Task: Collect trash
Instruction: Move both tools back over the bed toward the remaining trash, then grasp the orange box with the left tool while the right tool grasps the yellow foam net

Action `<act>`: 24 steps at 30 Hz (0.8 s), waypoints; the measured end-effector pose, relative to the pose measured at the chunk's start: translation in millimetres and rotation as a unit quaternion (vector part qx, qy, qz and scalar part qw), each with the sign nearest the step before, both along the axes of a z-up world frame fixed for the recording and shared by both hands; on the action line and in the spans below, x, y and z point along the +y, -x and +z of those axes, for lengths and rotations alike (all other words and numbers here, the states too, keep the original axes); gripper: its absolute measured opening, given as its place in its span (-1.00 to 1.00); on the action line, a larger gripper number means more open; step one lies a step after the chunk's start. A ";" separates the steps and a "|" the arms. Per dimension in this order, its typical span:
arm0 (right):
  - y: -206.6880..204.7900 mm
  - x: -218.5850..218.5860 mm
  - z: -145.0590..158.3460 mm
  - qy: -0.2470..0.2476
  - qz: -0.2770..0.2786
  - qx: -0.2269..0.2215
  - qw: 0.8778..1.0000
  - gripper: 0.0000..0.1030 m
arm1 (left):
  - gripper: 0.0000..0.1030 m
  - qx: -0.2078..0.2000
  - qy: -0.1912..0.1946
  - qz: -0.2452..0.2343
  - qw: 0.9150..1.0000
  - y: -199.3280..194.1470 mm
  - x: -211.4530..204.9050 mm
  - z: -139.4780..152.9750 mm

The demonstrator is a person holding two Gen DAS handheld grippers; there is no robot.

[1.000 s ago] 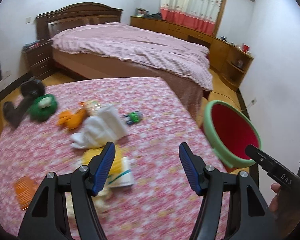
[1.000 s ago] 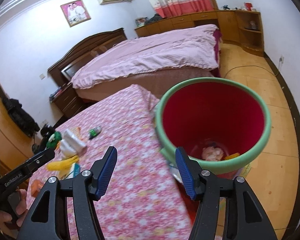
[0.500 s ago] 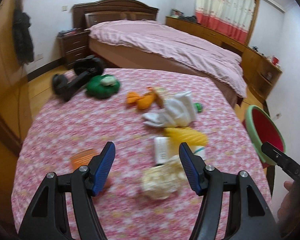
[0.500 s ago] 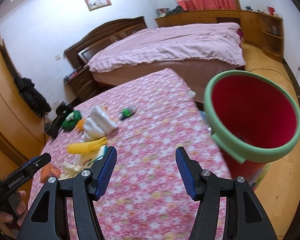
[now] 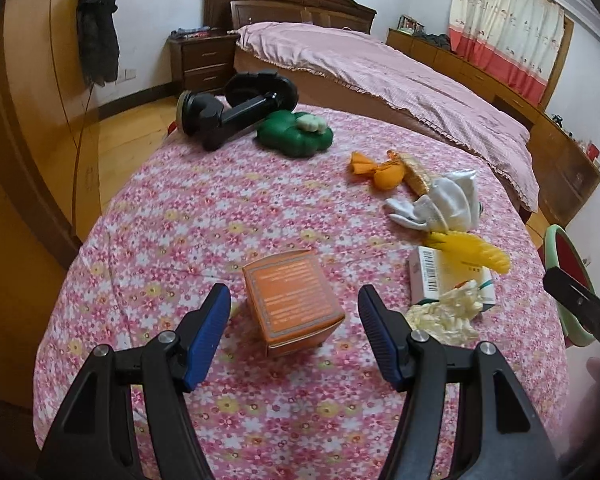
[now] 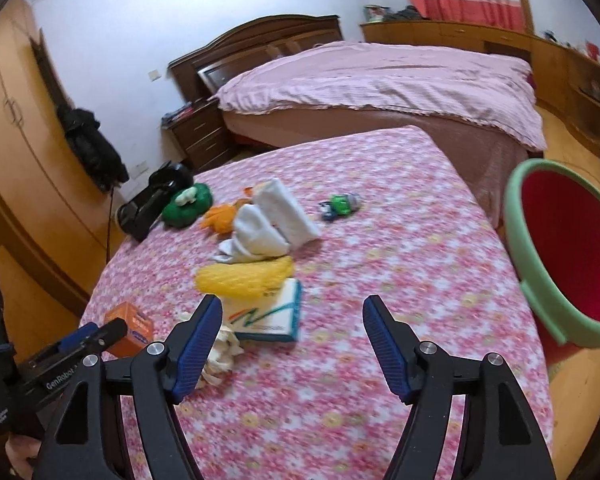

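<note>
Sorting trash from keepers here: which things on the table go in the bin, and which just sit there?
Likely trash: orange box, crumpled paper, white carton, orange wrapper; bin.
Likely staying: black holder, green plush, white socks, yellow mesh.

Worktop [image 5: 204,216] is covered with a pink floral cloth. Behind it a bed [image 5: 400,68] is seen under a pink quilt, with a dark headboard [image 5: 284,0] and nightstand [image 5: 200,58]. A black garment [image 5: 98,36] is hung on the wardrobe [image 6: 16,120]. Red-white curtains [image 5: 508,44] are seen far right.
</note>
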State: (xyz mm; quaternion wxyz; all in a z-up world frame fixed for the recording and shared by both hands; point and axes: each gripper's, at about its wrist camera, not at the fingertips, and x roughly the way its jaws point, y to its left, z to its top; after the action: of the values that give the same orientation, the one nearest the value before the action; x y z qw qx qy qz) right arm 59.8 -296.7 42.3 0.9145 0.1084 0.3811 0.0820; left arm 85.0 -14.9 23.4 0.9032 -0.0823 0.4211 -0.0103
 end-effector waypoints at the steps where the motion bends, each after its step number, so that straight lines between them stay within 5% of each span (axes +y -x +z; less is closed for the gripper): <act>1: -4.4 5.8 -1.2 0.004 0.006 0.001 1.000 0.44 | 0.28 0.001 0.002 0.000 1.000 -1.3 0.3 -1.8; 19: -52.6 51.7 -27.0 0.057 0.045 0.021 0.997 0.41 | 0.28 0.016 0.023 -0.003 1.000 -24.0 4.6 -25.1; 24: -55.5 54.8 -29.9 0.062 0.058 0.024 0.996 -0.25 | 0.07 0.016 0.024 -0.012 1.000 -25.6 1.7 -28.8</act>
State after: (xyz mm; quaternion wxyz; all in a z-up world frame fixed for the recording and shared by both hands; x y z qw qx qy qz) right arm 115.3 -241.9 12.4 0.9036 0.0314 0.4133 0.1087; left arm 110.6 -13.1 -5.4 0.8939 -0.0985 0.4362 -0.0302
